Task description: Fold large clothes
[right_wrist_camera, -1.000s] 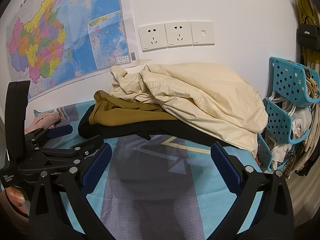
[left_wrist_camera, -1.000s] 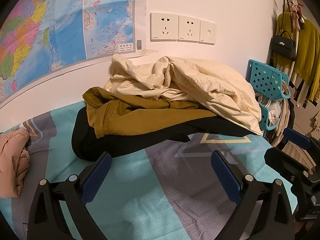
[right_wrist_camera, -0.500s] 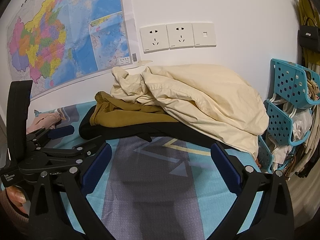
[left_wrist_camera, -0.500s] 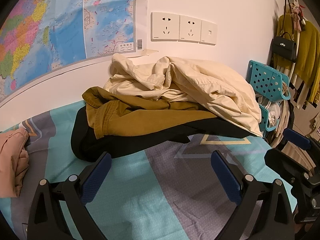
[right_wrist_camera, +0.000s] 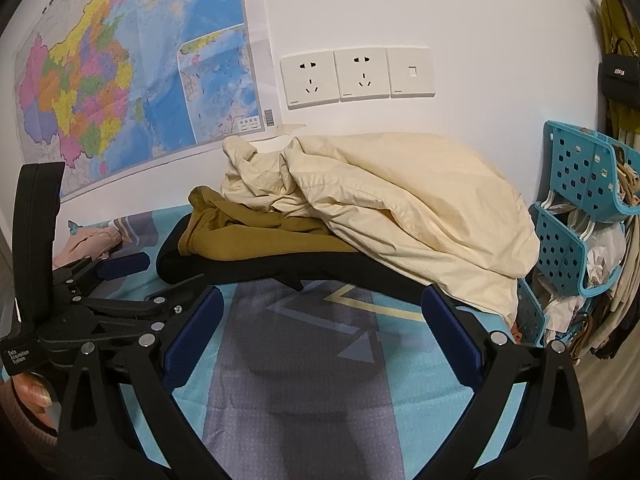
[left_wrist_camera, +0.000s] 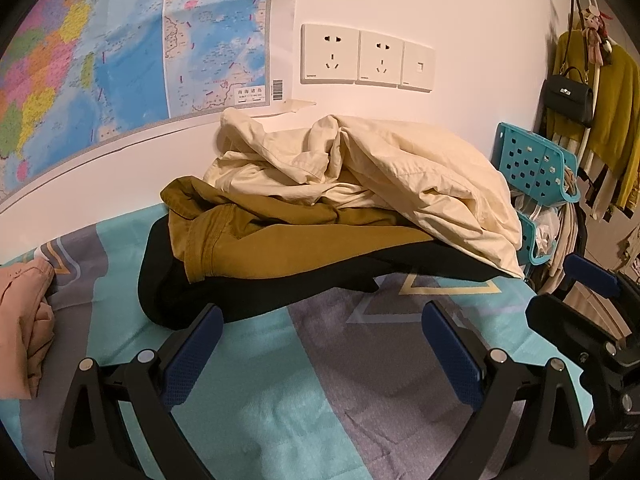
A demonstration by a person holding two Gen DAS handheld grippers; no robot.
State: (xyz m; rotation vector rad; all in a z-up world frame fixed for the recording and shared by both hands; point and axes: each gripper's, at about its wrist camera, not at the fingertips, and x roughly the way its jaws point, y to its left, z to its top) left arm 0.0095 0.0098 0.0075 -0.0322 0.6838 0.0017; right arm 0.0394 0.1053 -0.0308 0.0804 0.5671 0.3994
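Over the patterned bedsheet (left_wrist_camera: 256, 412) nothing has shifted in the last second: the clothes pile (left_wrist_camera: 332, 216) lies unfolded against the wall while my left claw (left_wrist_camera: 320, 350) and right claw (right_wrist_camera: 320, 330) hover wide open, empty, short of it.

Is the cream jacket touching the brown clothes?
Touching. In the left wrist view the cream jacket lies right on top of the brown clothes, with no gap between them; the right wrist view shows the same overlap.
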